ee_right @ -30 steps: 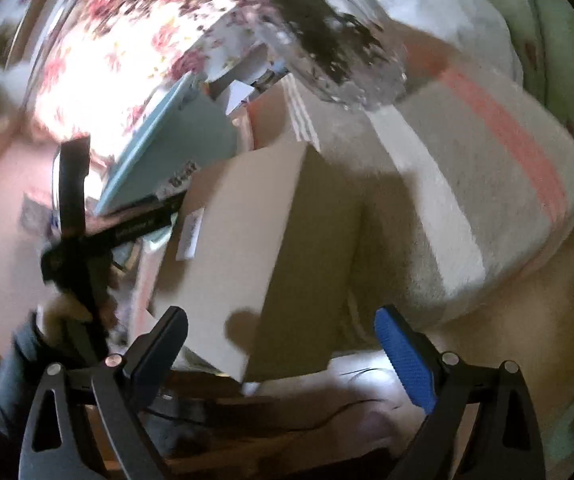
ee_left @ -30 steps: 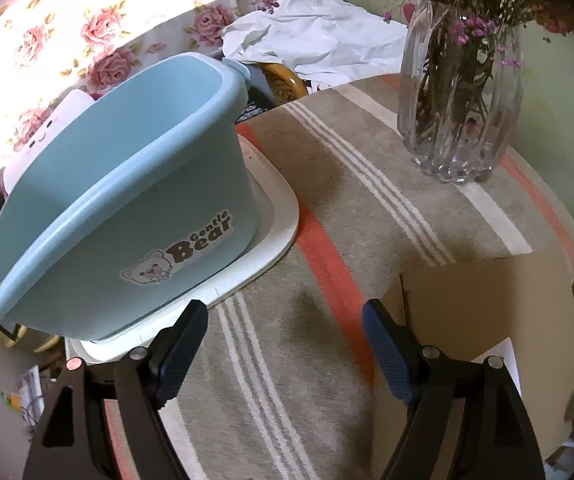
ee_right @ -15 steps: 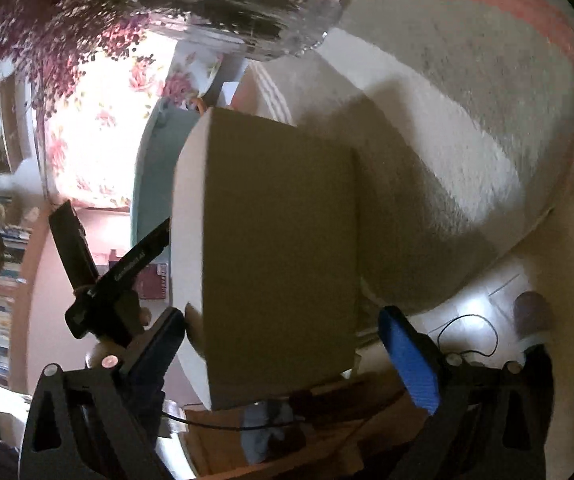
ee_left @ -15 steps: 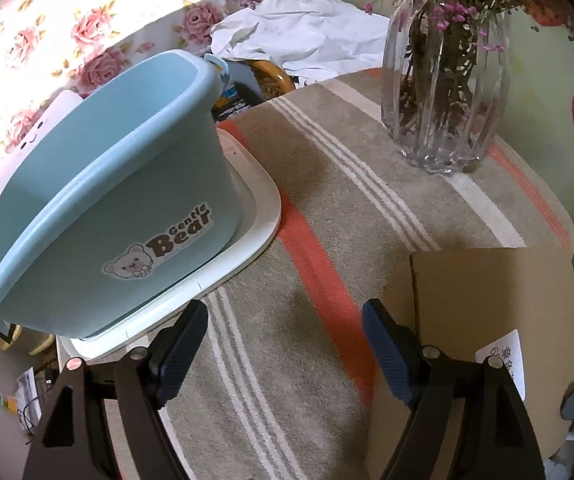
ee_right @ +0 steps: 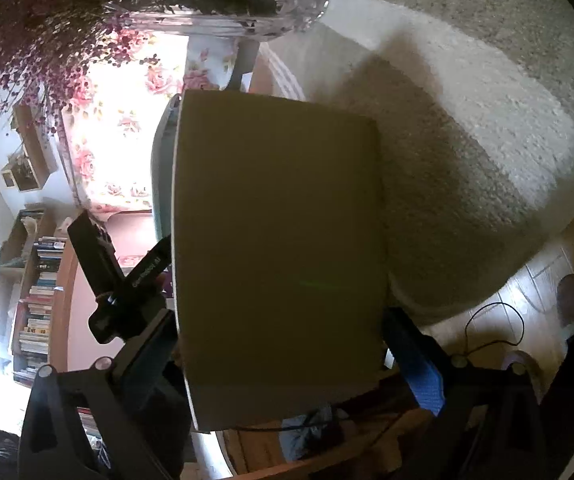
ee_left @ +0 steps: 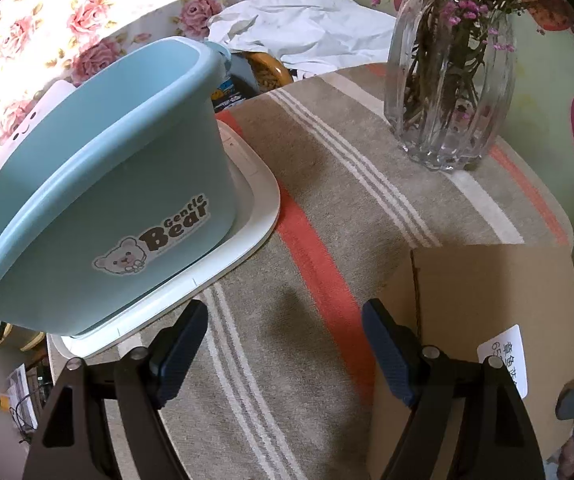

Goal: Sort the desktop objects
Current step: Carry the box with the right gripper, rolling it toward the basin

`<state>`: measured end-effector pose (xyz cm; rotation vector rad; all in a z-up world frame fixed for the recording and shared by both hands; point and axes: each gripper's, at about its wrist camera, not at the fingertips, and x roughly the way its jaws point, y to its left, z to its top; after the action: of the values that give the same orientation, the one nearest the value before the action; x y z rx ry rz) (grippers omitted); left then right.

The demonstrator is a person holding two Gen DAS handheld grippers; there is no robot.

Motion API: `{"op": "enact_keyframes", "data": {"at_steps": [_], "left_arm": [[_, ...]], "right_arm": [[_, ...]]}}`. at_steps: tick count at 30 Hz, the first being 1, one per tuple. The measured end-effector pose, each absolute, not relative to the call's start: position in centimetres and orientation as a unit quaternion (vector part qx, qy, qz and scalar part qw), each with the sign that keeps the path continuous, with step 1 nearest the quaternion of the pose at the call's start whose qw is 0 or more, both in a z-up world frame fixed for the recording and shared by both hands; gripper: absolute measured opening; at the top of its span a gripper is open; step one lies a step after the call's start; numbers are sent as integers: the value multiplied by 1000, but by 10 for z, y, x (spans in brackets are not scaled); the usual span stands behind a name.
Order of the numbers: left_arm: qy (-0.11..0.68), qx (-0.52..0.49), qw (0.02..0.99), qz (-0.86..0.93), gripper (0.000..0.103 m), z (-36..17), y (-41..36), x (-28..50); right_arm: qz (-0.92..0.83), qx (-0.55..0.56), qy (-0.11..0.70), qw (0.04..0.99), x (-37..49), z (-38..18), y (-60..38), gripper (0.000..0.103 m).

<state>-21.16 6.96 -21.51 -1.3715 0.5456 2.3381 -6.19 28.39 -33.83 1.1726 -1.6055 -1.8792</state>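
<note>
Straddling bare cloth, your left gripper is wide open and empty, tub at ten o'clock. Your right gripper brackets the cardboard box at the table edge; whether the pads press, I cannot tell. Next: clamp squarely before lifting.

Cardboard box: its white label is cut off behind the left gripper's finger, so the print is only partly legible. Right wrist view: the box blocks the left finger pad of the right gripper; contact cannot be confirmed. Glass vase: top cropped by the frame edge.
</note>
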Motion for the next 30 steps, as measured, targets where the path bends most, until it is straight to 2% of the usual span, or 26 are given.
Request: {"op": "enact_keyframes", "data": {"at_steps": [7, 19, 24, 30], "left_arm": [[194, -488, 186, 831, 82, -215, 69, -213], [202, -489, 185, 828, 82, -216, 67, -214], [204, -486, 185, 829, 82, -213, 61, -213], [184, -487, 181, 834, 82, -207, 47, -212]], "right_arm": [[-635, 398, -620, 231, -69, -355, 280, 103], [-655, 402, -607, 203, -74, -335, 274, 102], [-699, 403, -566, 167, -77, -306, 272, 102], [-781, 427, -435, 132, -90, -243, 262, 101]]}}
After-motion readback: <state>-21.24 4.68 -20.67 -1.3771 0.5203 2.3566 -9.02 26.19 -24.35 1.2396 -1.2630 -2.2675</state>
